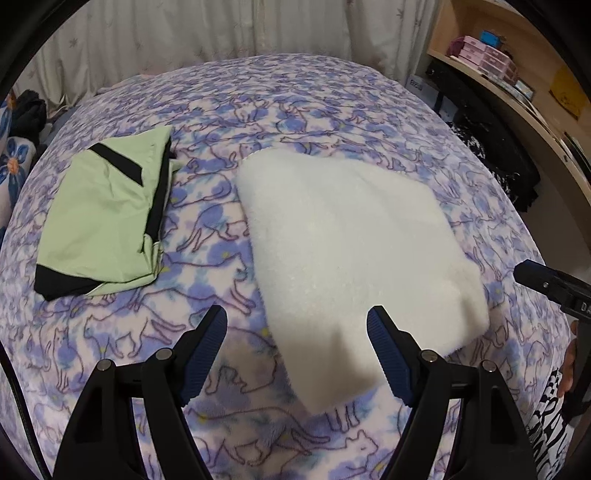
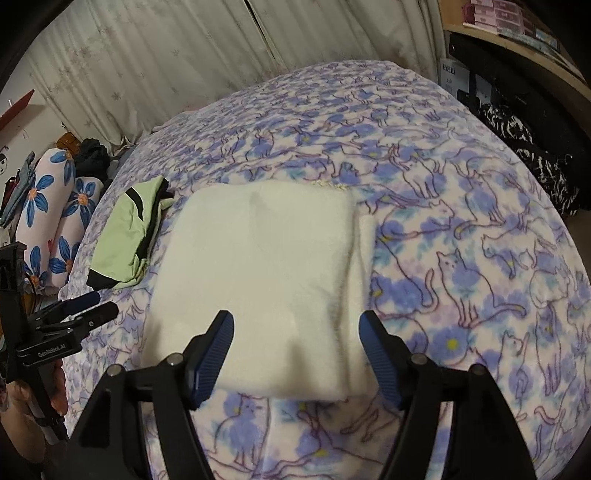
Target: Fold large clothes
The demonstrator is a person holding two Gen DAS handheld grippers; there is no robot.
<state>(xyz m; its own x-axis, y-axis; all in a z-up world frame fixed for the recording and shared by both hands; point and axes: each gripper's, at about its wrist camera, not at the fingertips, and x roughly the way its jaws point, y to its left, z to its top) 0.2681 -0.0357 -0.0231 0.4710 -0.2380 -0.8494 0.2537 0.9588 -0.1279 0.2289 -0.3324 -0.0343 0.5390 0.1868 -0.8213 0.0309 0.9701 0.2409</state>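
Cat-print blanket (image 2: 461, 229) bearing 2 folded garments: white fleece (image 2: 266, 258) at centre, green jacket (image 1: 107, 218) beside it. Left gripper (image 1: 297, 350) and right gripper (image 2: 297, 350) hover spread, empty. Risk: a low finger snagging the fleece's loose edge, undoing the fold.

Folded white fleece on a cat-print bed, seen past spread gripper fingers.

The left gripper (image 1: 297, 321) fills the bottom of the frame, its blue-padded fingers (image 1: 205, 350) standing wide apart with nothing between them, above the blanket (image 1: 295, 96), which is printed with purple cats and covers the bed. A white fleece garment (image 1: 347, 236) lies folded flat in the centre, its near edge just beyond the right finger. At middle left lies a folded green garment (image 1: 107, 214) with black trim, well apart from the white one. The right gripper (image 1: 554, 286) pokes in at the right edge. Curtains (image 1: 221, 29) hang across the top, and wooden shelves (image 1: 517, 74) sit upper right.
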